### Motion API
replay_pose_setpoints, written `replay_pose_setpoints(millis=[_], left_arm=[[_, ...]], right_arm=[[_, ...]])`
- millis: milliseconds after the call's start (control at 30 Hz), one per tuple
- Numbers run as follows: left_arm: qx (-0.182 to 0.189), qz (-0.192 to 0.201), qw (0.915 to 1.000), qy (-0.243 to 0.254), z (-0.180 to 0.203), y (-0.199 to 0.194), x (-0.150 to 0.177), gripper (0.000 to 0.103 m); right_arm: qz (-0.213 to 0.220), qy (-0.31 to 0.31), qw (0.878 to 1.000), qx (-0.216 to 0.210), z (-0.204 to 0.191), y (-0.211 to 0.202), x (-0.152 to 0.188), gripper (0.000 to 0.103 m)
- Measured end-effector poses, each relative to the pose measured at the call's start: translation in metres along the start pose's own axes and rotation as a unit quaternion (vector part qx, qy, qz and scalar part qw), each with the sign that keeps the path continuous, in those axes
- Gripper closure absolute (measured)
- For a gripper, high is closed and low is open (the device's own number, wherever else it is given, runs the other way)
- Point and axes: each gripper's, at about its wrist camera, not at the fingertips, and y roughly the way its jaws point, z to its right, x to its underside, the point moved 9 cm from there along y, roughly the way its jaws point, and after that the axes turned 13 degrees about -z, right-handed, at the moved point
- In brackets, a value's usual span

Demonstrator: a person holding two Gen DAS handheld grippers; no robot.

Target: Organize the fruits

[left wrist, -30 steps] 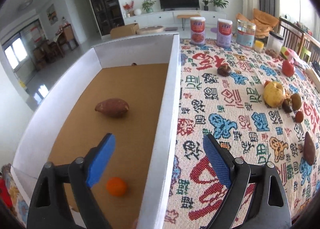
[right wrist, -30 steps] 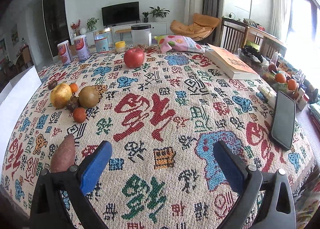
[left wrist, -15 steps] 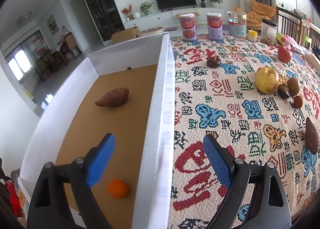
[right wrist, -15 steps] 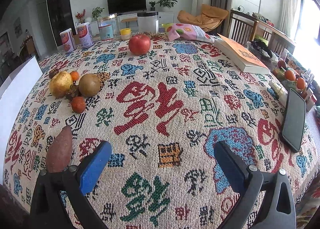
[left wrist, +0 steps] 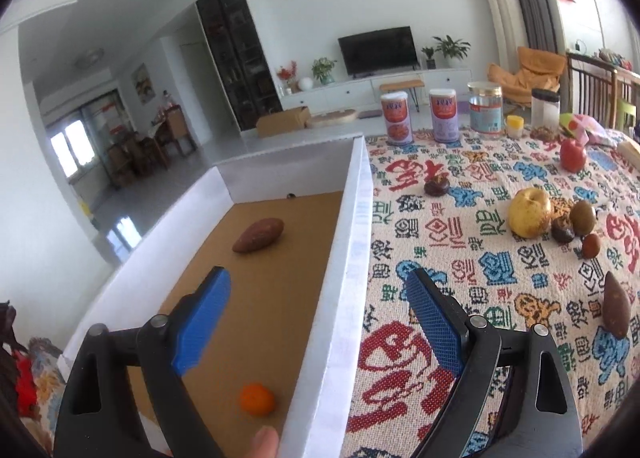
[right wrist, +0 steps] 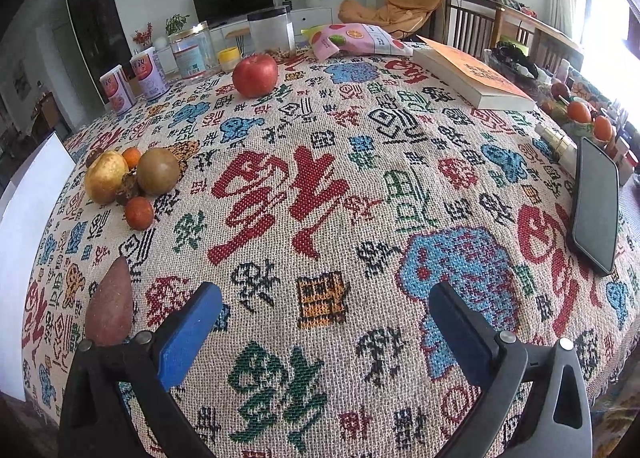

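Note:
My left gripper (left wrist: 320, 286) is open and empty, straddling the right wall of a white box (left wrist: 352, 225) with a brown floor. Inside lie a sweet potato (left wrist: 258, 234) and a small orange (left wrist: 256, 398). On the patterned cloth to the right sit a yellow pear (left wrist: 530, 212), several small brown fruits (left wrist: 582, 212), a red apple (left wrist: 573, 154) and another sweet potato (left wrist: 616, 310). My right gripper (right wrist: 324, 302) is open and empty above the cloth. Its view shows the sweet potato (right wrist: 109, 308) at lower left, the pear (right wrist: 105, 176) and the apple (right wrist: 255, 75).
Cans and jars (left wrist: 444, 114) stand along the table's far edge. A snack bag (right wrist: 352, 38), a book (right wrist: 472, 75) and a black phone (right wrist: 595, 203) lie on the right side. The box wall (right wrist: 28, 209) shows at the left edge.
The left gripper has risen and tilted up, so the box and fruits sit lower in view. The right gripper has moved closer to the cloth. Both stay open.

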Motion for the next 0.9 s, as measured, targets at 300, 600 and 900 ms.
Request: replay_pose_setpoints(millis=[300,600,900], left_arm=[[0.187,-0.051,0.9799,0.046,0.117,-0.008,0.019,0.005],[0.141,-0.128,0.9793,0.069,0.146,0.081,0.048,0.005],[0.184,-0.189,0.9638,0.038,0.144,0.111,0.063,0.002]], right_arm=[[-0.001,-0.009,0.999,0.045,-0.002,-0.001,0.0,0.0],[0.028,-0.028,0.995,0.086,-0.007,-0.014,-0.001,0.0],[0.019,-0.04,0.993,0.107,-0.011,-0.01,-0.001,0.0]])
